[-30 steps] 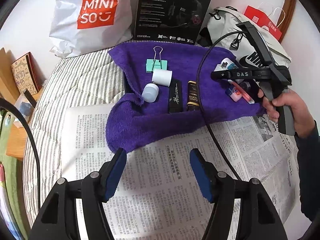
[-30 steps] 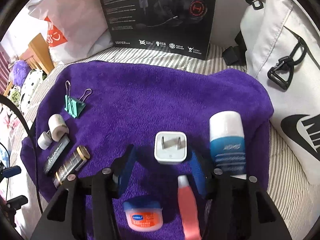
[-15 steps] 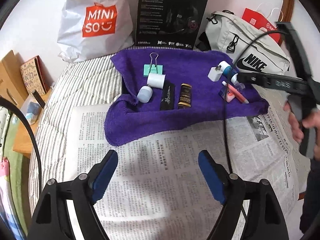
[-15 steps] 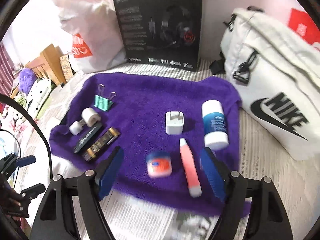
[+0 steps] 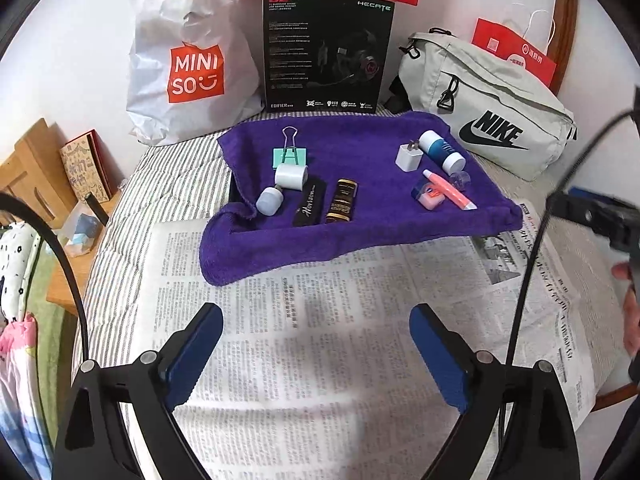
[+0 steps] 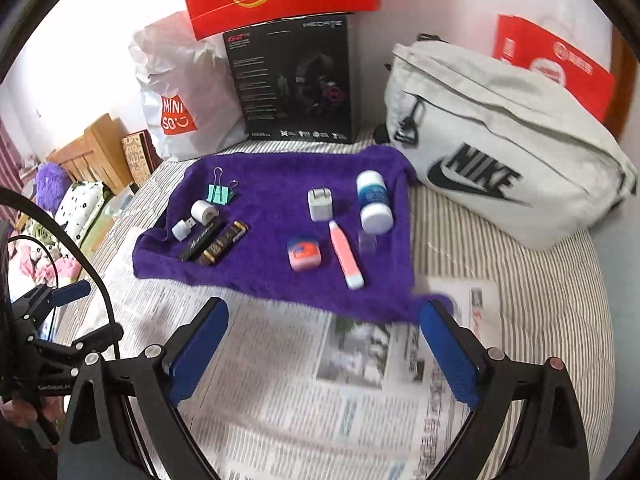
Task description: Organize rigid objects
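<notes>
A purple towel (image 5: 360, 184) (image 6: 272, 184) on the bed carries two groups of small items. On its left lie a green binder clip (image 5: 289, 155), a white tape roll (image 5: 291, 176), a small white cap (image 5: 269, 201), a black bar (image 5: 309, 208) and a gold-and-black bar (image 5: 342, 201). On its right lie a white charger (image 6: 320, 205), a blue-and-white bottle (image 6: 373, 202), a pink tube (image 6: 347, 255) and a pink jar (image 6: 304, 254). My left gripper (image 5: 316, 350) and right gripper (image 6: 322, 342) hang over the newspaper, jaws opening wide with nothing between them.
Newspaper (image 5: 320, 340) covers the striped bedding in front of the towel. Behind it stand a white shopping bag (image 5: 188, 64), a black headset box (image 5: 326, 52) and a grey waist bag (image 5: 492, 120). A wooden bedside shelf (image 5: 36, 168) is at the left.
Both grippers have pulled back and up from the towel, the right one much farther, and both have opened wide. The items on the towel have stayed put.
</notes>
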`<state>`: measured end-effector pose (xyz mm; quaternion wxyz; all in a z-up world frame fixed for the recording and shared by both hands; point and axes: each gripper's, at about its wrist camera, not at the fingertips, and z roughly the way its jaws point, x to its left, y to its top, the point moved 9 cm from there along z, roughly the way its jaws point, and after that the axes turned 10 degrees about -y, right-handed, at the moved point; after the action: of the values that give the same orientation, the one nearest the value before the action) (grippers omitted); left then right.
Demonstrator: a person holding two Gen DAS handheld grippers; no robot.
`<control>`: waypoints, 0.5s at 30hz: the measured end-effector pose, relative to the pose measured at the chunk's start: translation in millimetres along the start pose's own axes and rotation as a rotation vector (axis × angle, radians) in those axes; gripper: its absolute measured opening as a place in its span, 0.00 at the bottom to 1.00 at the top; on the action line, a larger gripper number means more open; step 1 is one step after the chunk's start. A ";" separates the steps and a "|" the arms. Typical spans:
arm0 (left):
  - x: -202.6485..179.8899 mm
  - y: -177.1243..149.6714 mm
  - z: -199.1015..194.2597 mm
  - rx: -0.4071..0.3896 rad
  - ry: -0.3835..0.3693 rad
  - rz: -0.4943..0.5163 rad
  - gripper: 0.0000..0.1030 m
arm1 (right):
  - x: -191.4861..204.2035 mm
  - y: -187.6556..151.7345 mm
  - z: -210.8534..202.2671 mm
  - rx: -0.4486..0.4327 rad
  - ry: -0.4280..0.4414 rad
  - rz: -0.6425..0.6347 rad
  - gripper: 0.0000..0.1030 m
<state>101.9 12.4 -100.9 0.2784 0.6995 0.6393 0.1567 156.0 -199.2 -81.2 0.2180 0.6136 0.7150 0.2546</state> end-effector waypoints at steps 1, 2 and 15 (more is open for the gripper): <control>-3.1 0.3 -2.2 -0.005 0.000 0.000 0.92 | -1.9 -4.6 -3.2 0.003 -0.003 0.006 0.98; -5.9 0.1 -4.9 -0.010 0.003 0.002 0.92 | -4.9 -11.3 -7.8 0.005 -0.011 0.014 1.00; -42.6 0.5 -49.2 -0.111 0.047 0.015 0.94 | -26.2 -54.7 -53.8 0.001 -0.066 0.104 1.00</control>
<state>68.4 -20.1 -55.6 0.3006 0.6837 0.6307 0.2105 84.5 -236.7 -74.0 0.2275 0.6580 0.6747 0.2449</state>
